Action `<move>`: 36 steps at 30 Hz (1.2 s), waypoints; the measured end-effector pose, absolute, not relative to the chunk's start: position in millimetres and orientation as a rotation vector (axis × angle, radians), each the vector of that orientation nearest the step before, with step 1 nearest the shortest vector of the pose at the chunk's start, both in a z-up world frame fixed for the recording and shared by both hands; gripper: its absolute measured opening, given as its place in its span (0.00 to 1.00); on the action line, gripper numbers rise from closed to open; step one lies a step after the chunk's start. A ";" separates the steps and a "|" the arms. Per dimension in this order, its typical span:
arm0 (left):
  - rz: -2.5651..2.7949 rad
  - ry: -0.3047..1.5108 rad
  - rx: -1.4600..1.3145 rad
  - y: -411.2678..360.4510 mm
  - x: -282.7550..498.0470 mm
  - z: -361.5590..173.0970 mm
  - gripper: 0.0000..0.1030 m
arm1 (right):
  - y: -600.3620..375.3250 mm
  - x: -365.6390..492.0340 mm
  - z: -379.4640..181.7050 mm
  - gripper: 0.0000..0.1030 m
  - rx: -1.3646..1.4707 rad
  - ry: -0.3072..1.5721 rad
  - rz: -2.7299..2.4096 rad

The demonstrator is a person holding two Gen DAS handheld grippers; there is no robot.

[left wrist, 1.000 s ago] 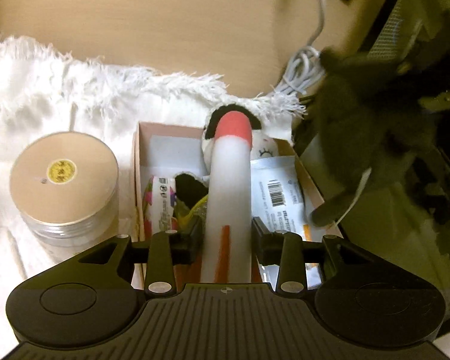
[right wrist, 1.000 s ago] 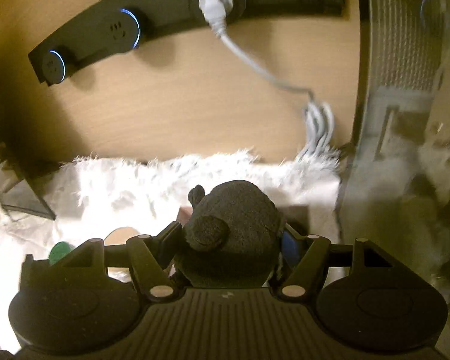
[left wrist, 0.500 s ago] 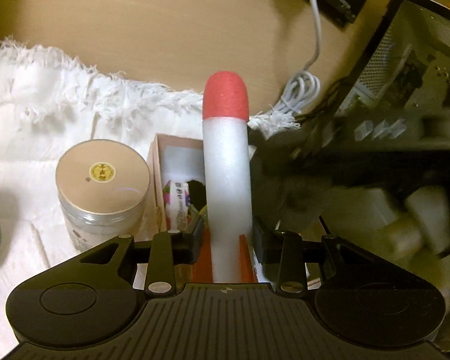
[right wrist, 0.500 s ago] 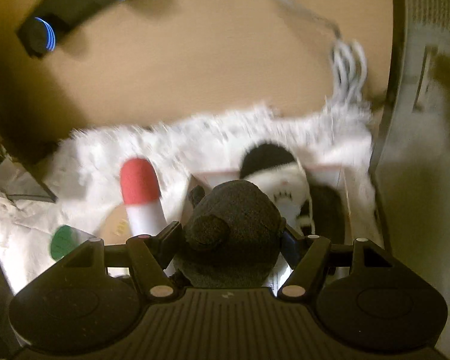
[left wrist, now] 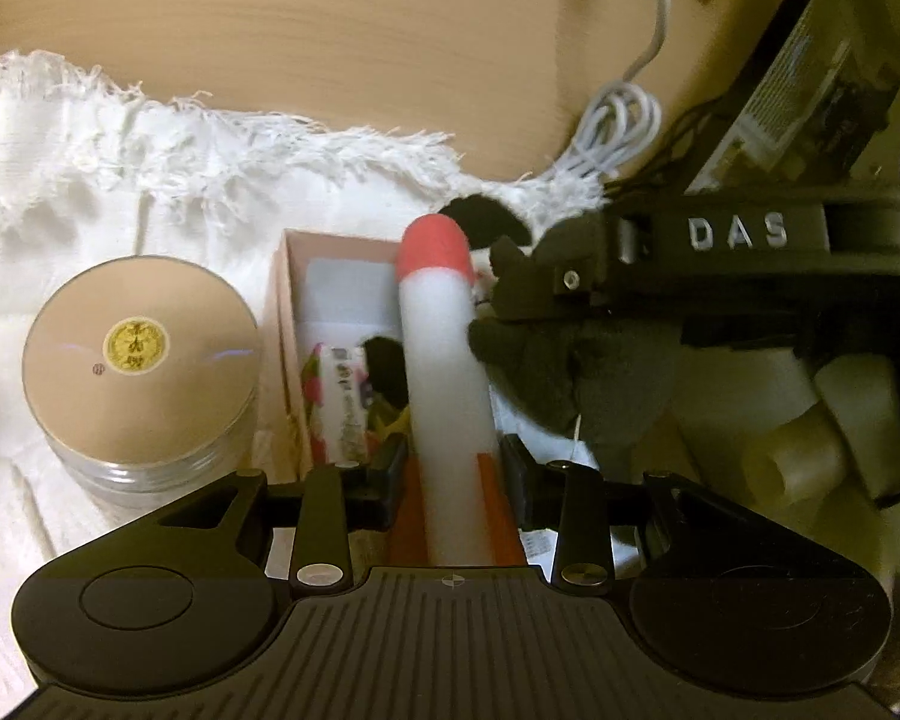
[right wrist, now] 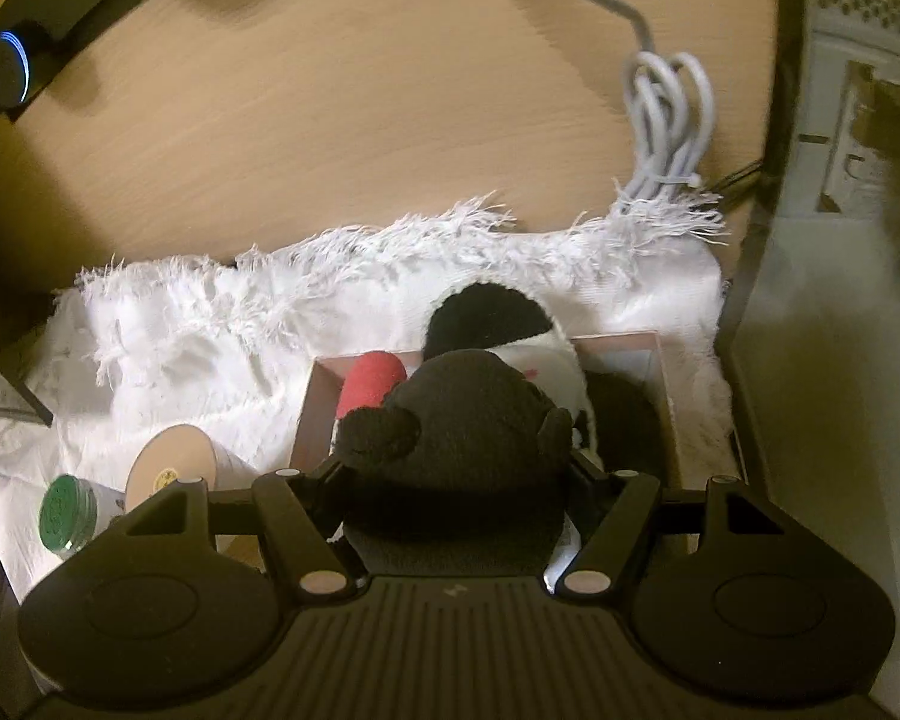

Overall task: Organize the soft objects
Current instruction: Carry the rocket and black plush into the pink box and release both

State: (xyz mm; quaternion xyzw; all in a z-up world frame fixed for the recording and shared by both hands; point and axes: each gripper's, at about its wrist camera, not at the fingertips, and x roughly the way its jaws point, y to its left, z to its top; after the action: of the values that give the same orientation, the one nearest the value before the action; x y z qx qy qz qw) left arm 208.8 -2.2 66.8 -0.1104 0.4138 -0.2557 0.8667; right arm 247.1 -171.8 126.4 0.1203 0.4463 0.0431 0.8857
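Two soft toys in hand, both over the pink box (right wrist: 660,360) on the white fringed cloth (left wrist: 150,180). My right gripper (right wrist: 456,474) clamps the dark plush (right wrist: 450,438) above the box's middle, beside the black-and-white plush (right wrist: 492,324): I'd lower it gently, then release. My left gripper (left wrist: 453,468) pinches the foam rocket (left wrist: 444,372), white with a red tip, over the box's left half.

A home desk corner: wooden desktop (right wrist: 342,120), computer tower (right wrist: 858,120), coiled cable (right wrist: 669,120) and fringed white cloth (right wrist: 222,324).
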 end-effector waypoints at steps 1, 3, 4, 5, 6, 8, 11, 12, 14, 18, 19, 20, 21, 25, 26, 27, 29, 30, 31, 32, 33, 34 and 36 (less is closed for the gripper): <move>-0.546 0.858 -0.249 2.4 208.9 69.1 0.36 | -175.6 244.9 128.6 0.67 0.262 0.924 0.090; -0.560 0.823 -0.272 10.0 211.4 78.7 0.36 | -182.5 239.0 136.4 0.67 0.291 0.902 0.080; -0.566 0.807 -0.282 14.2 212.6 83.1 0.36 | -186.1 236.1 141.3 0.67 0.301 0.888 0.079; -0.573 0.799 -0.298 18.7 215.1 86.9 0.36 | -188.0 233.4 145.5 0.67 0.306 0.876 0.077; -0.578 0.800 -0.314 20.8 217.2 90.0 0.36 | -189.6 231.0 150.3 0.67 0.303 0.864 0.075; -0.588 0.794 -0.356 28.2 219.8 95.6 0.36 | -189.2 225.6 159.1 0.67 0.279 0.840 0.069; -0.612 0.764 -0.393 33.8 219.4 103.8 0.36 | -187.2 219.2 166.0 0.67 0.256 0.816 0.069; -0.617 0.764 -0.397 34.6 218.2 104.7 0.36 | -186.6 218.3 166.9 0.67 0.254 0.813 0.067; -0.626 0.802 -0.357 29.5 214.2 104.8 0.35 | -187.0 217.7 168.5 0.67 0.267 0.812 0.068; -0.615 0.835 -0.209 9.5 204.6 96.1 0.26 | -187.7 222.4 173.8 0.67 0.333 0.810 0.140; -0.614 0.850 -0.206 6.1 205.6 91.3 0.24 | -185.6 226.4 174.2 0.67 0.341 0.813 0.149; -0.611 0.868 -0.212 3.7 207.6 86.6 0.24 | -182.4 230.5 173.8 0.67 0.345 0.817 0.151; -0.609 0.878 -0.216 2.3 208.5 82.9 0.24 | -179.1 237.6 171.2 0.67 0.343 0.823 0.150; -0.596 0.884 -0.202 -2.2 210.1 76.6 0.23 | -170.7 265.5 142.4 0.71 0.355 0.908 0.148; -0.598 0.886 -0.204 -2.0 209.9 76.6 0.23 | -170.9 269.8 135.2 0.74 0.363 0.938 0.133; -0.602 0.887 -0.209 -0.9 209.9 77.2 0.23 | -173.1 270.7 129.9 0.75 0.392 0.948 0.136; -0.608 0.881 -0.216 2.4 208.7 78.6 0.23 | -177.0 264.3 127.7 0.75 0.440 0.927 0.144; -0.609 0.877 -0.220 4.1 208.1 79.2 0.23 | -176.9 260.1 129.8 0.75 0.437 0.903 0.137; -0.610 0.872 -0.229 5.5 207.6 79.7 0.23 | -175.2 256.4 132.9 0.74 0.417 0.878 0.130; -0.613 0.869 -0.239 7.1 207.8 79.6 0.23 | -171.3 253.5 137.0 0.70 0.373 0.854 0.125; -0.616 0.867 -0.250 8.4 207.5 79.1 0.23 | -165.1 252.3 140.2 0.65 0.316 0.837 0.121; -0.621 0.869 -0.261 9.5 207.0 78.2 0.23 | -160.7 254.0 141.8 0.53 0.275 0.836 0.121; -0.626 0.878 -0.266 10.0 206.3 75.2 0.23 | -151.2 260.0 138.5 0.45 0.241 0.859 0.126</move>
State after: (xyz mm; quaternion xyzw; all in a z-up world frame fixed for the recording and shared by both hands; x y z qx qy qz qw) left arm 206.3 10.0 75.2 -0.1263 0.4166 -0.2973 0.8497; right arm 260.0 -151.2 138.5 0.1163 0.4152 0.0610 0.9002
